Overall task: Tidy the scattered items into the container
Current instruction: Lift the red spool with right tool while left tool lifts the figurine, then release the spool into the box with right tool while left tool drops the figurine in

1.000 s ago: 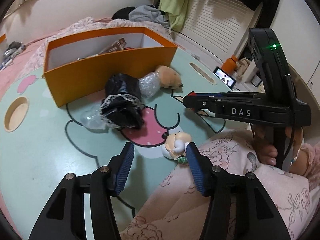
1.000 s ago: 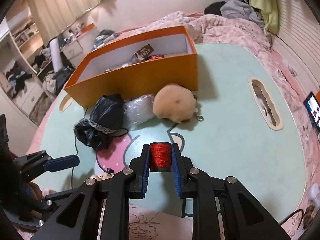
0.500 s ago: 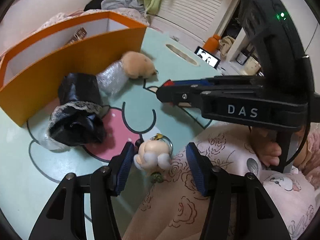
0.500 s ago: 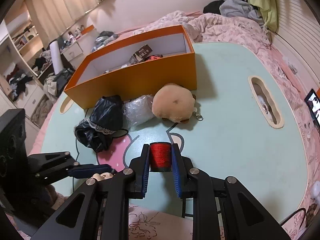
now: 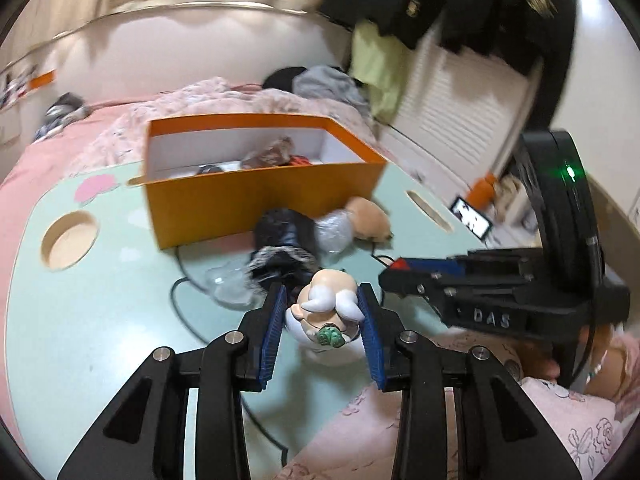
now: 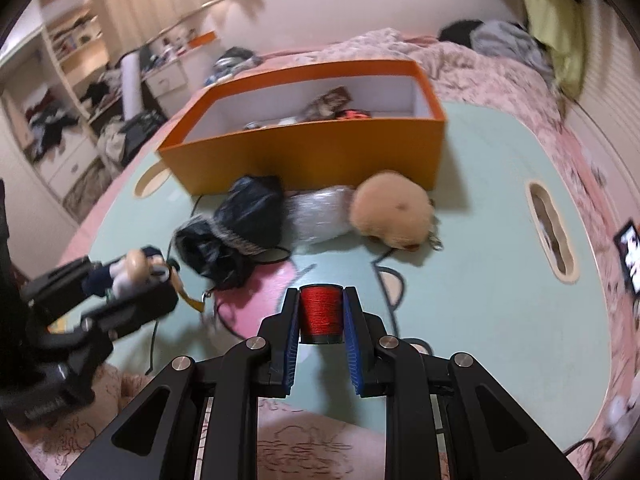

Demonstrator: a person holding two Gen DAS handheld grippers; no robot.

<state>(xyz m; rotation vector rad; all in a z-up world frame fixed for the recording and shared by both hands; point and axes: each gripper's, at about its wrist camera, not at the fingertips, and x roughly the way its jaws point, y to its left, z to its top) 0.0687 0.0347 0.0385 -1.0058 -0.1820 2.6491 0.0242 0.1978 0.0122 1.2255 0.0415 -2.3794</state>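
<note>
A small doll is clamped in the left hand-held gripper, a red thread spool in the right hand-held gripper. The orange box lies straight ahead of both across the desk, long side facing, the left one judged slightly nearer.

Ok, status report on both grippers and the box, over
Left gripper shut on doll. Right gripper shut on red thread spool. Orange box open, nothing blocking; bag and plush on table.
</note>
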